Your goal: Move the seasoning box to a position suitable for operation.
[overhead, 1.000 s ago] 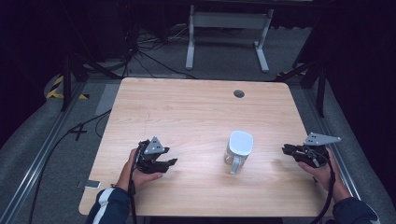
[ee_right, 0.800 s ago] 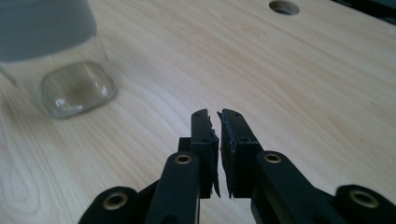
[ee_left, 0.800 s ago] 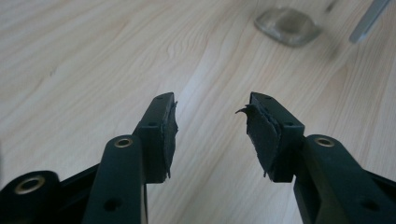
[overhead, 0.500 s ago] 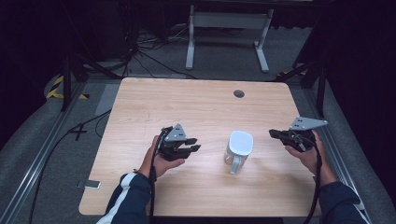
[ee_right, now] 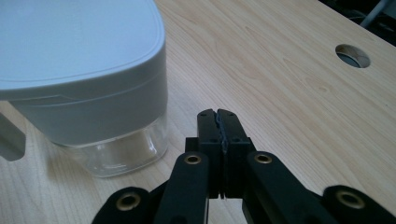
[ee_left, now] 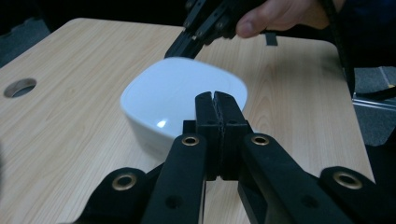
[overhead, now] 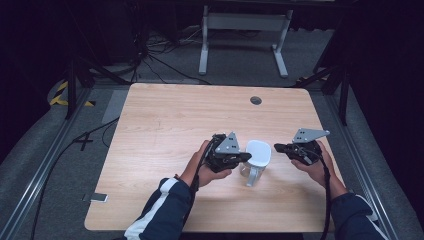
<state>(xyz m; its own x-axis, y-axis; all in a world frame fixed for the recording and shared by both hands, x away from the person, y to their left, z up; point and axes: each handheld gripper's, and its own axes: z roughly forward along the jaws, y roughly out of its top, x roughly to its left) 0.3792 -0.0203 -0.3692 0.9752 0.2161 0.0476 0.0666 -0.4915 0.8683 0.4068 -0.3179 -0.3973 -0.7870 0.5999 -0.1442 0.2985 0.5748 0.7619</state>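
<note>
White-lidded clear jug mid-tabletop, flanked by left gripper just closed empty and right gripper clenched empty; approach step, next: parting fingers to grasp.

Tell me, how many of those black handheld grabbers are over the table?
2. The left gripper sits just left of the white-lidded jug, with its jaws shut. The right gripper is just right of the jug, jaws shut too. Neither holds anything.
</note>
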